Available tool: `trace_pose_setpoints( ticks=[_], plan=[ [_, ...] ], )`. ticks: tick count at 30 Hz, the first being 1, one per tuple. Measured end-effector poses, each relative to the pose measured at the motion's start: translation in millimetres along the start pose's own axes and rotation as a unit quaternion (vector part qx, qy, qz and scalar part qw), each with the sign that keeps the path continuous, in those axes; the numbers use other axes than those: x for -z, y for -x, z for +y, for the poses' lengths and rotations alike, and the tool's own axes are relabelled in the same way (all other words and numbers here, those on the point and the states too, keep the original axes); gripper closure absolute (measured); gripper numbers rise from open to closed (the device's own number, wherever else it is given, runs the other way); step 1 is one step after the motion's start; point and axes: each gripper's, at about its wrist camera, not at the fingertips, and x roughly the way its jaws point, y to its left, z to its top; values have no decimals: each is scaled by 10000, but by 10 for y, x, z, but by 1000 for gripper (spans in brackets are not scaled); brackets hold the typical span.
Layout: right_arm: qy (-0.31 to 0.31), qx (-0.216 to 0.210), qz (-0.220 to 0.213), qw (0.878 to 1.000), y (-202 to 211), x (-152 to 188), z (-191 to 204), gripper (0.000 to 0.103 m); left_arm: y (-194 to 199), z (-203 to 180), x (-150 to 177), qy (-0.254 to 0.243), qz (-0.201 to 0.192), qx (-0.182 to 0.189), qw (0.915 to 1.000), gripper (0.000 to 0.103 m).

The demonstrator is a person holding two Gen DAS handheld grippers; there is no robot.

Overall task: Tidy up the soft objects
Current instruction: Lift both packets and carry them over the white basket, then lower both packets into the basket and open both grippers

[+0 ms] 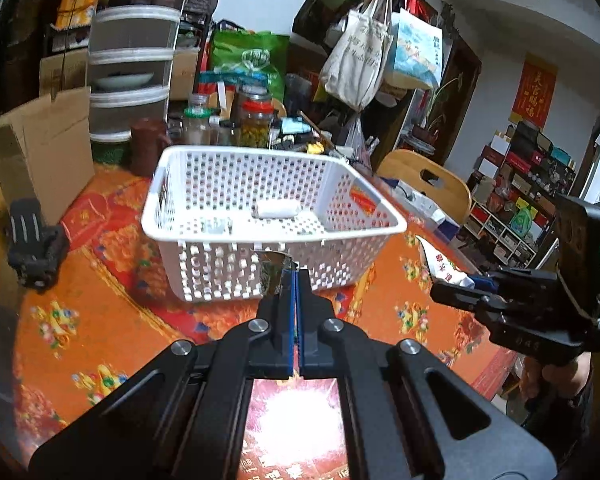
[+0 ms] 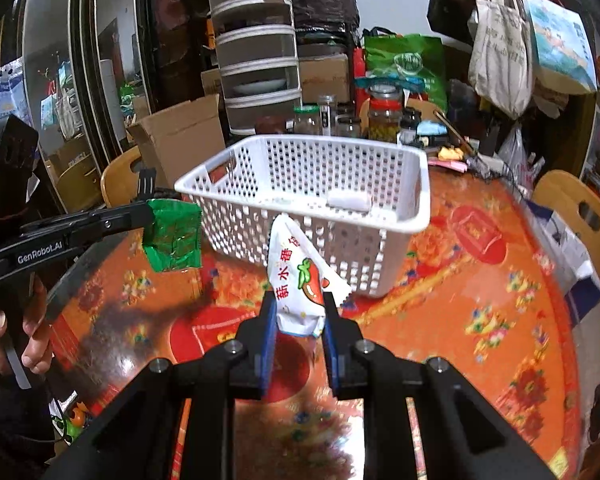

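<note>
The white basket (image 2: 312, 196) stood in the middle of the frame on the orange patterned surface (image 2: 480, 280), and a small white packet (image 2: 348, 201) already lay on its bottom. Something pale lay beside it too, but it was too blurred to name. So, in my judgement, the task was begun and not finished: two more soft things were in the air and not yet inside.

The left gripper (image 2: 150, 216), at the left edge of the right wrist view, was closed on a crumpled green packet (image 2: 174, 240), which hung beside the near left corner of the basket. In its own view only a thin dark edge of this packet showed above the tips.

The right gripper (image 2: 300, 320) was narrow and pinched a white sachet (image 2: 300, 280) (red printed characters and a tomato picture) just in front of the basket's near wall.

A red item (image 1: 364, 199) showed at the right wall of the basket; I could not tell whether it lay inside or behind. Both packets probably wait to be dropped in.
</note>
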Motion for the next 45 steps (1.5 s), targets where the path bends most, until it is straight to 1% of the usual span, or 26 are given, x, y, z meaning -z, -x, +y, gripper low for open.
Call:
trace_pose_setpoints(
  ticks=[6, 9, 12, 15, 16, 19, 21, 23, 27, 31, 38, 41, 43, 44, 45],
  plan=[
    [148, 49, 30, 9999, 3, -495, -13, 84, 103, 4, -469, 49, -171, 83, 9998, 103],
    [224, 135, 123, 9996, -100, -761, -20, 84, 87, 0, -748, 18, -274, 7, 9996, 103],
    [285, 212, 223, 9991, -237, -959, -19, 84, -28, 24, -984, 51, -242, 6, 9997, 103],
    [363, 296, 344, 9983, -422, -1126, -1, 84, -233, 65, -1188, 109, -139, -10, 9998, 103],
    [381, 350, 392, 9979, -511, -1183, -2, 84, -323, 87, -1249, 117, -104, -65, 9999, 103],
    [324, 436, 635, 9965, -808, -1277, -64, 84, -663, 188, -1364, 227, 162, -161, 9995, 103],
    [268, 451, 871, 9948, -1067, -1301, -125, 84, -949, 259, -1376, 252, 412, -288, 9984, 103],
    [217, 471, 1056, 9931, -1286, -1280, -179, 84, -1176, 323, -1361, 310, 661, -319, 9968, 103],
    [29, 474, 1412, 9888, -1713, -1247, -323, 84, -1654, 473, -1298, 405, 1118, -531, 9915, 103],
    [-46, 496, 1615, 9856, -1974, -1215, -396, 84, -2038, 594, -1243, 410, 1502, -744, 9850, 103],
    [22, 481, 1939, 9798, -2205, -1149, -386, 84, -2371, 608, -1105, 363, 2020, -902, 9745, 103],
    [32, 504, 1987, 9787, -2241, -1134, -380, 83, -2404, 585, -1046, 346, 2075, -897, 9735, 103],
    [-46, 433, 2000, 9788, -2245, -1126, -395, 82, -2437, 587, -1018, 404, 2139, -844, 9724, 102],
    [-56, 451, 1988, 9790, -2242, -1125, -403, 80, -2441, 576, -1012, 402, 2138, -839, 9724, 102],
    [-74, 459, 1984, 9790, -2239, -1123, -415, 75, -2437, 568, -1007, 377, 2113, -866, 9729, 102]
  ],
)
